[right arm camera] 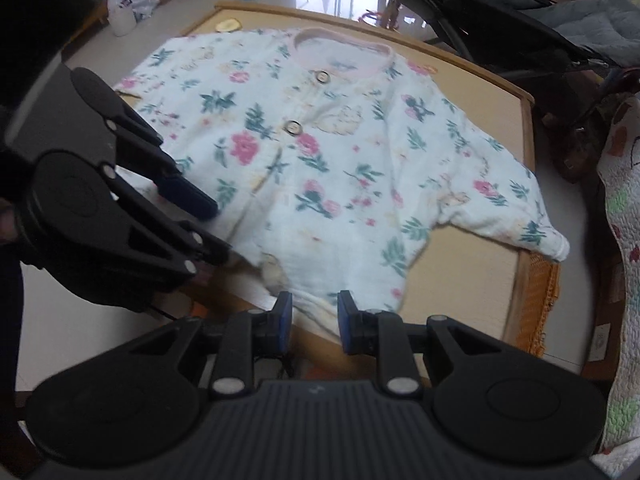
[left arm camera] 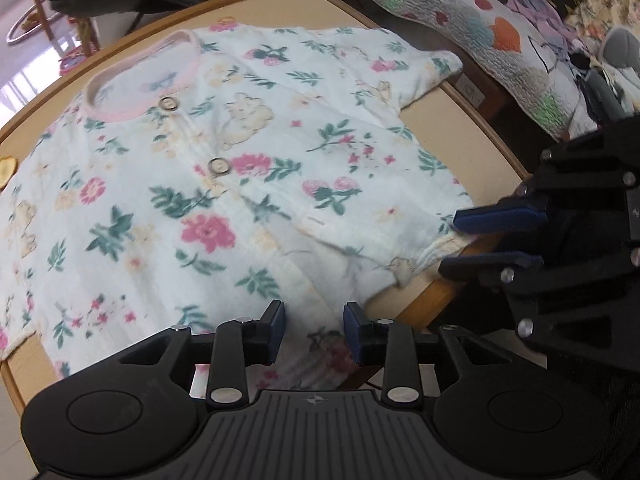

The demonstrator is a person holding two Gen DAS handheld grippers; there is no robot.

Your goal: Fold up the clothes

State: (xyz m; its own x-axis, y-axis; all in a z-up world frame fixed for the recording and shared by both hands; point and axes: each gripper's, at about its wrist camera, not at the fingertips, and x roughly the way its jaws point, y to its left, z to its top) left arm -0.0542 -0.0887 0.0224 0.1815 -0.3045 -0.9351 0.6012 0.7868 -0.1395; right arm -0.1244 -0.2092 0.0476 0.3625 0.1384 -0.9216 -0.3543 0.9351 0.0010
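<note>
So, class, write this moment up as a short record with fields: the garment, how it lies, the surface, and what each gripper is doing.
garment: floral baby top, pink collar, two buttons
lay: spread flat, front up, sleeves out
surface: wooden table
left gripper: jaws apart over the bottom hem, cloth between them, not pinched
right gripper: at the bottom hem, cloth between the pads, grip unclear
fold: none yet

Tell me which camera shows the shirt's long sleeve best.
The right wrist view: the sleeve lies whole, out to its cuff near the table edge. The left wrist view shows it smaller and foreshortened, far from the camera.
</note>
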